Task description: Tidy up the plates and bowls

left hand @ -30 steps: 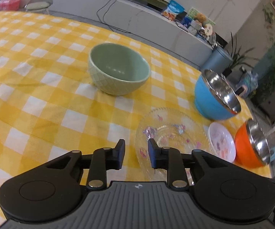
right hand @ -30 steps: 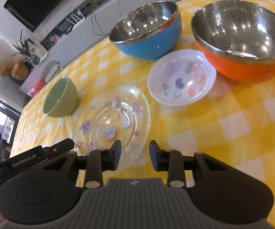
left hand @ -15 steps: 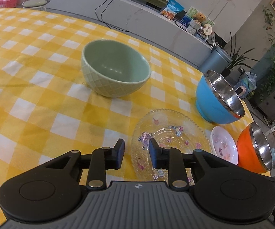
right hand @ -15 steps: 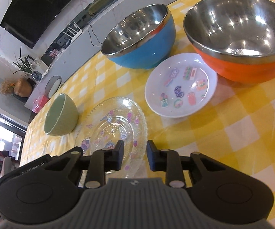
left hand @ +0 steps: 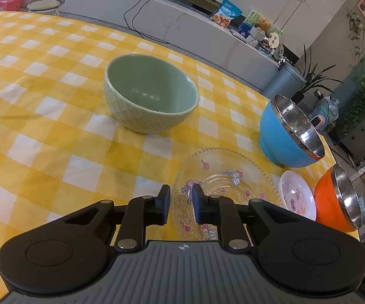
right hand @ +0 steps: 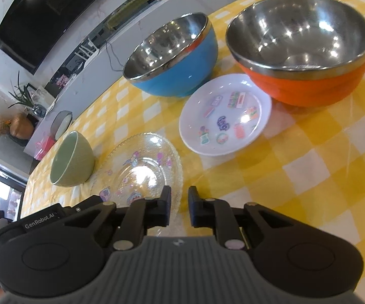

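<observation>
A clear glass plate (left hand: 230, 177) with cartoon prints lies on the yellow checked tablecloth (left hand: 55, 126). My left gripper (left hand: 181, 202) hovers over its near left rim, jaws closing to a narrow gap, pads pressing on nothing. My right gripper (right hand: 180, 205) hangs at the glass plate's (right hand: 142, 172) near right rim, jaws also closing, with only rim and cloth showing between them. A green bowl (left hand: 152, 93) stands beyond the left gripper. A small white plate (right hand: 225, 121), a blue bowl (right hand: 177, 76) and an orange bowl (right hand: 301, 58) lie ahead of the right gripper.
The left gripper's black body (right hand: 40, 220) shows at the lower left of the right wrist view. A grey counter (left hand: 182, 22) with packets and cables runs behind the table. A grey bin (left hand: 284, 81) and plants stand past the table's far corner.
Both grippers' jaws have narrowed. The left view has drawn a little closer to the green bowl and glass plate. The right view has rolled slightly, with the bowls sitting nearer.
</observation>
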A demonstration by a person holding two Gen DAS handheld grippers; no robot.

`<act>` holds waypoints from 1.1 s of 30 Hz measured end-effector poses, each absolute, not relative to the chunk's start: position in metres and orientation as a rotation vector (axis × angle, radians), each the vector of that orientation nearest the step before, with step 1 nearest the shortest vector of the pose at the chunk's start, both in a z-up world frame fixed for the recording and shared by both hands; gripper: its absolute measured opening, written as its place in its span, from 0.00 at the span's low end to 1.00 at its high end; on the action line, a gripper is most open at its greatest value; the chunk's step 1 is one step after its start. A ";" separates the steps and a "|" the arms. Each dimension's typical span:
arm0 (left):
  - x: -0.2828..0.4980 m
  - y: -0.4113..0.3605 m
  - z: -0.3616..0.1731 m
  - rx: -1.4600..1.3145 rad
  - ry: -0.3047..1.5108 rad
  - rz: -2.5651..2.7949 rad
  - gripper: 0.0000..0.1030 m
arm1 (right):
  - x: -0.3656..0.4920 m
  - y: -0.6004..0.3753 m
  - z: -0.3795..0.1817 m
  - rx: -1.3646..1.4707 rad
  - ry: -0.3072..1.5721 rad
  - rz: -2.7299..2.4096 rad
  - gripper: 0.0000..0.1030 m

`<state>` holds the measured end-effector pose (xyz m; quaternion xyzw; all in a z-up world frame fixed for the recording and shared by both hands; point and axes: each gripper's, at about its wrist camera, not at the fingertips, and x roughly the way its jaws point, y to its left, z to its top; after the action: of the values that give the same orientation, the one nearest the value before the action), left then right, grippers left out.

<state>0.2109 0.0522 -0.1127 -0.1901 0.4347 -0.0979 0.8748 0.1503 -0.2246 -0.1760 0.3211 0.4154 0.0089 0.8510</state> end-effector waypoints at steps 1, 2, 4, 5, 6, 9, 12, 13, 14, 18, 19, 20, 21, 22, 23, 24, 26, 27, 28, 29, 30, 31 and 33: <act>0.211 0.052 -0.113 -0.397 0.909 -0.205 0.20 | 0.150 -0.224 -0.176 0.676 0.871 0.016 0.14; 0.211 0.052 -0.113 -0.396 0.909 -0.207 0.20 | 0.150 -0.223 -0.176 0.673 0.868 0.017 0.14; 0.212 0.052 -0.113 -0.398 0.907 -0.208 0.20 | 0.151 -0.222 -0.177 0.673 0.859 0.030 0.14; 0.212 0.053 -0.113 -0.400 0.905 -0.209 0.20 | 0.151 -0.221 -0.178 0.679 0.853 0.034 0.14; 0.213 0.053 -0.113 -0.403 0.902 -0.209 0.20 | 0.152 -0.221 -0.179 0.685 0.848 0.035 0.14; 0.213 0.053 -0.114 -0.405 0.894 -0.209 0.20 | 0.152 -0.221 -0.180 0.696 0.828 0.030 0.14; 0.214 0.052 -0.115 -0.400 0.885 -0.208 0.20 | 0.152 -0.221 -0.181 0.700 0.802 0.007 0.14; 0.214 0.052 -0.115 -0.397 0.882 -0.207 0.20 | 0.152 -0.221 -0.181 0.696 0.796 -0.003 0.14; 0.213 0.051 -0.115 -0.394 0.879 -0.206 0.20 | 0.152 -0.220 -0.180 0.685 0.786 -0.012 0.14; 0.213 0.050 -0.115 -0.381 0.872 -0.205 0.20 | 0.155 -0.219 -0.181 0.668 0.769 -0.011 0.15; 0.213 0.049 -0.115 -0.375 0.871 -0.206 0.20 | 0.156 -0.219 -0.181 0.668 0.766 -0.008 0.15; 0.213 0.049 -0.115 -0.369 0.869 -0.207 0.20 | 0.157 -0.219 -0.182 0.665 0.764 -0.005 0.14; 0.212 0.048 -0.115 -0.365 0.867 -0.208 0.20 | 0.158 -0.218 -0.182 0.663 0.763 -0.003 0.13; 0.212 0.048 -0.115 -0.362 0.867 -0.208 0.19 | 0.158 -0.218 -0.183 0.662 0.762 -0.001 0.11; 0.212 0.048 -0.115 -0.356 0.866 -0.206 0.17 | 0.158 -0.218 -0.184 0.661 0.763 -0.002 0.08; 0.212 0.047 -0.115 -0.349 0.863 -0.205 0.16 | 0.158 -0.219 -0.184 0.663 0.764 -0.003 0.07; 0.212 0.047 -0.114 -0.347 0.862 -0.205 0.16 | 0.159 -0.220 -0.184 0.666 0.767 -0.001 0.07; 0.212 0.047 -0.114 -0.347 0.862 -0.205 0.15 | 0.159 -0.220 -0.185 0.669 0.768 -0.001 0.07; 0.212 0.047 -0.114 -0.345 0.862 -0.206 0.15 | 0.159 -0.221 -0.185 0.672 0.769 0.000 0.07; 0.212 0.047 -0.114 -0.345 0.864 -0.206 0.15 | 0.159 -0.221 -0.185 0.679 0.770 0.001 0.06; 0.212 0.048 -0.114 -0.347 0.866 -0.205 0.15 | 0.158 -0.222 -0.185 0.684 0.772 0.001 0.06; 0.212 0.048 -0.113 -0.347 0.869 -0.205 0.15 | 0.158 -0.222 -0.185 0.688 0.774 0.003 0.06; 0.211 0.049 -0.112 -0.344 0.870 -0.203 0.15 | 0.158 -0.223 -0.184 0.694 0.778 0.008 0.06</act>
<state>0.2107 0.0486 -0.1117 -0.1654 0.4186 -0.0978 0.8876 0.1576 -0.2234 -0.1842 0.3315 0.3717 0.0036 0.8671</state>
